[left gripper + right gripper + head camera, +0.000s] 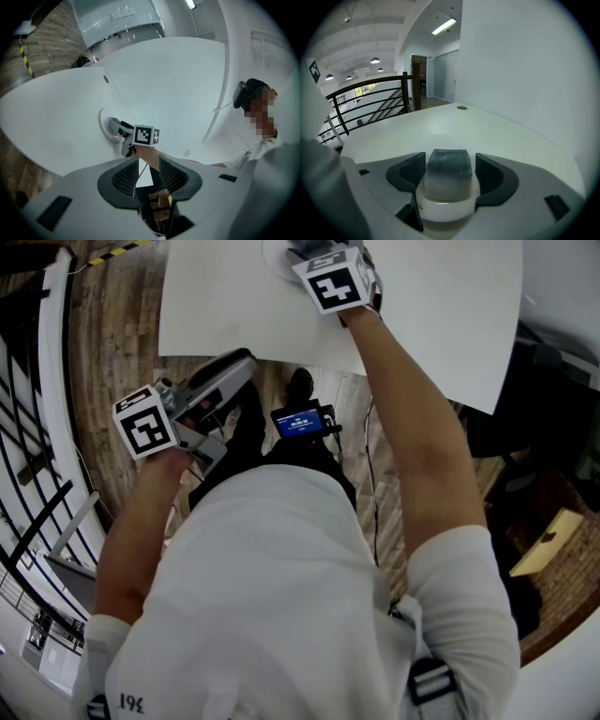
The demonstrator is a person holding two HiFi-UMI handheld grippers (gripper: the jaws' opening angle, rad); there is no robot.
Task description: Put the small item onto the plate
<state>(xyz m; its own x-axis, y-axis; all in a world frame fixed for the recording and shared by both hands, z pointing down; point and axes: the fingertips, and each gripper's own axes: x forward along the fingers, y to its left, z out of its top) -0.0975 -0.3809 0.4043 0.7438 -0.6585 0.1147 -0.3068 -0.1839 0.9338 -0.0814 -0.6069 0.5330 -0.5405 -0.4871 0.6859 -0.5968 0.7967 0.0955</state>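
Small item (pixel 447 176) clamped between right jaws

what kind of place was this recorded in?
Probably an upper floor of an office or lab. There's a black railing, glass-walled rooms under a ceiling strip light, and a wood plank floor around a white table.

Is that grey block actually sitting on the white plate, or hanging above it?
Touching. The right gripper view shows the grey block resting on the white plate, no gap beneath.
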